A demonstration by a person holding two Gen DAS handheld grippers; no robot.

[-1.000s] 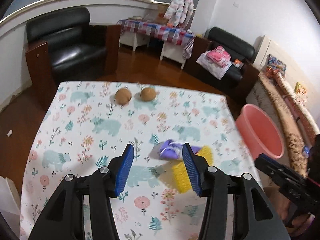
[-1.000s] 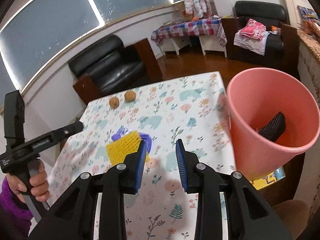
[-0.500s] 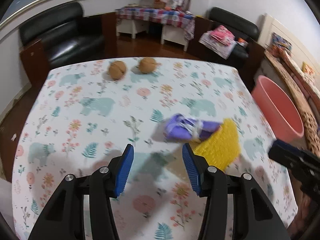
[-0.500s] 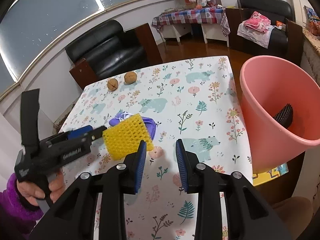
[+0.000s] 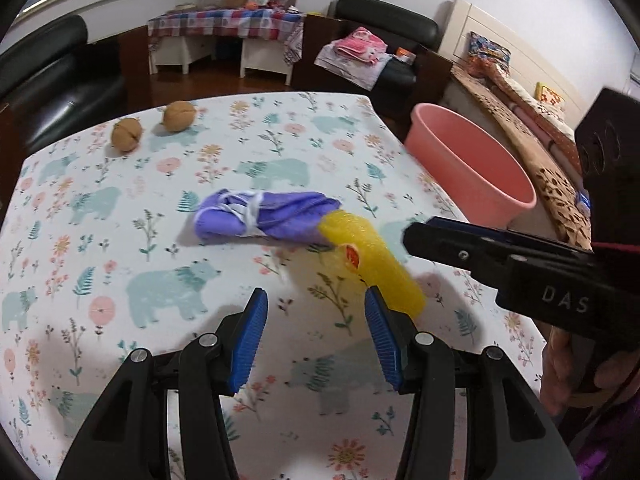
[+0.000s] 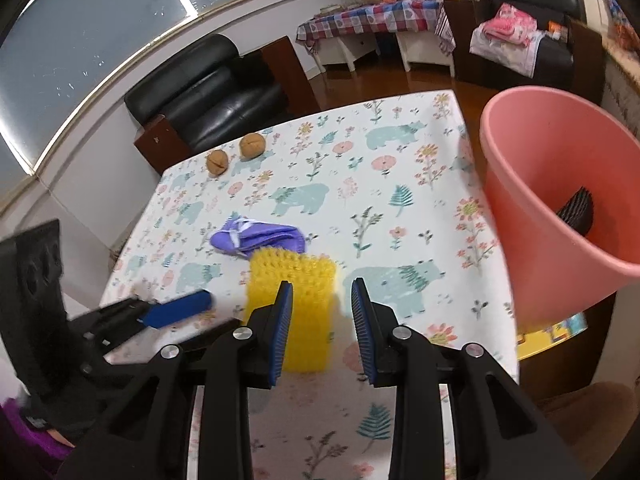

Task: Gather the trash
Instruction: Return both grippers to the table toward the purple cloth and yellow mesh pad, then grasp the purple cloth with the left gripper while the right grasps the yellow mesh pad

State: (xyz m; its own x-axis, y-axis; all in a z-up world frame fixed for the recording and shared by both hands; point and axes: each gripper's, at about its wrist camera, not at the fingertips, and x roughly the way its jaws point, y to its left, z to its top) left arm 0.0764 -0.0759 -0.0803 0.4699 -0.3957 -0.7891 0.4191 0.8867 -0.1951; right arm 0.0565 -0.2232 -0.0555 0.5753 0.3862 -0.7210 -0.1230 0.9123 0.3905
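Place: a home living room
Seating: black leather armchairs [image 6: 208, 92] beyond the fingers
Floor: polished wood [image 5: 224, 84]
Laundry: folded clothes [image 5: 360, 46] on a sofa

The pink bucket [image 6: 560, 200] runs off the right edge of the right wrist view, and the dark ridged thing [image 6: 576, 212] inside it shows only in part. The yellow mesh pad [image 5: 372, 260] is blurred, its near end hidden behind the left gripper [image 5: 316, 332]. The purple cloth [image 6: 260, 236] is partly covered by the pad.

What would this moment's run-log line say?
left gripper: open, empty, near yellow pad | right gripper: open, empty | purple cloth: on table | pink bin: holds black item
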